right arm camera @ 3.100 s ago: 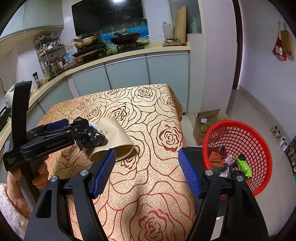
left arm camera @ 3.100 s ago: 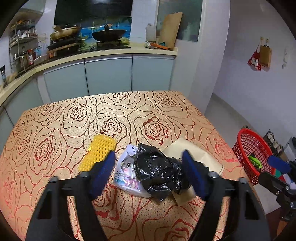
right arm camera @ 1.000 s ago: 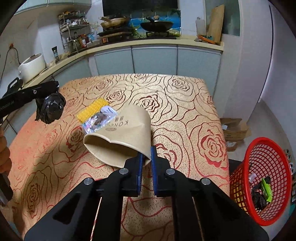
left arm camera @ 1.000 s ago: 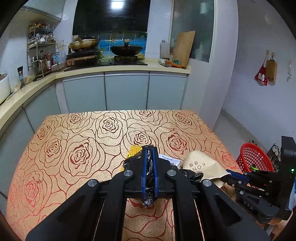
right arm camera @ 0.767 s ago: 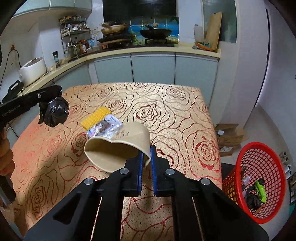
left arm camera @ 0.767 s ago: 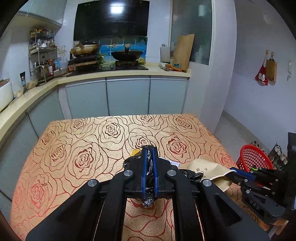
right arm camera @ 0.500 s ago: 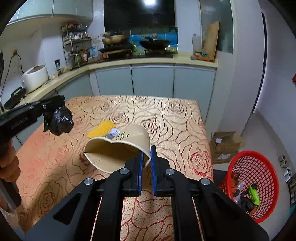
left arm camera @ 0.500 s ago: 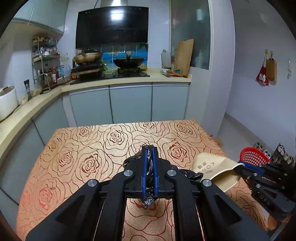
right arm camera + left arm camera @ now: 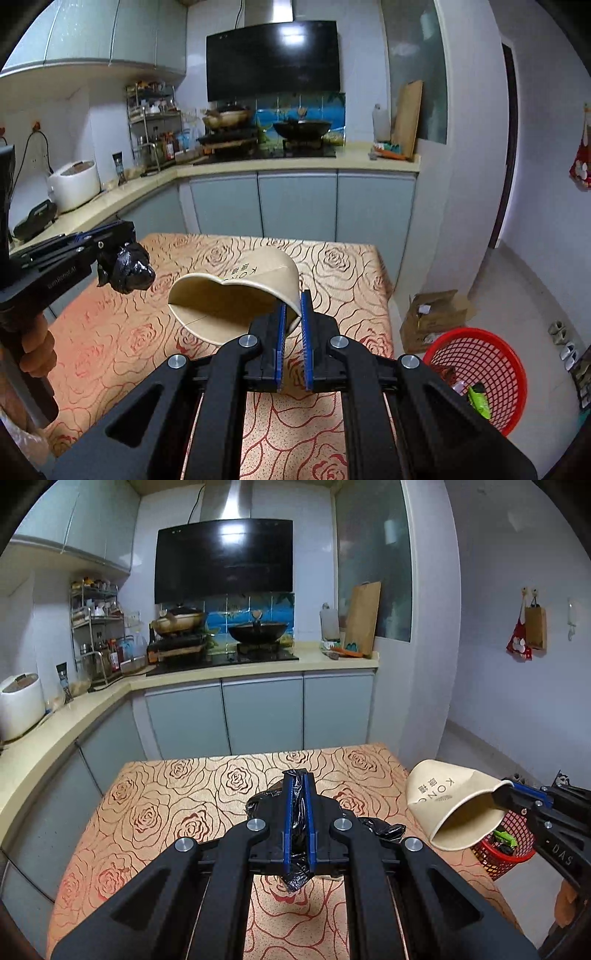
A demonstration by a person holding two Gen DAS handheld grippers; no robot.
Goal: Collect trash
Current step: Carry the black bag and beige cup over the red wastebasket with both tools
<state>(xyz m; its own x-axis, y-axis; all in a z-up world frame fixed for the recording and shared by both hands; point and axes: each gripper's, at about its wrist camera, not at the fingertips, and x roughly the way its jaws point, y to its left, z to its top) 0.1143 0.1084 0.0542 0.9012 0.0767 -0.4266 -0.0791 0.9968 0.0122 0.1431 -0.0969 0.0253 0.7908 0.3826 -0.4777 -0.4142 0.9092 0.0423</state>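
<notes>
Left gripper (image 9: 298, 797) clamps a crumpled black plastic bag (image 9: 271, 805) above the rose-patterned table (image 9: 166, 812); right gripper (image 9: 291, 314) pinches the rim of a squashed paper cup (image 9: 236, 295), held to the right, near the red basket (image 9: 491, 354) on the floor

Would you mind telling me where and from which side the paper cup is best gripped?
By its rim, as the right gripper does: one jaw inside the open mouth, one outside, pinching the thin wall. The paper cup lies tilted on its side with its mouth toward that gripper, so coming in from the mouth side suits it. The wall is already dented, so squeezing the body would probably crush it further.
</notes>
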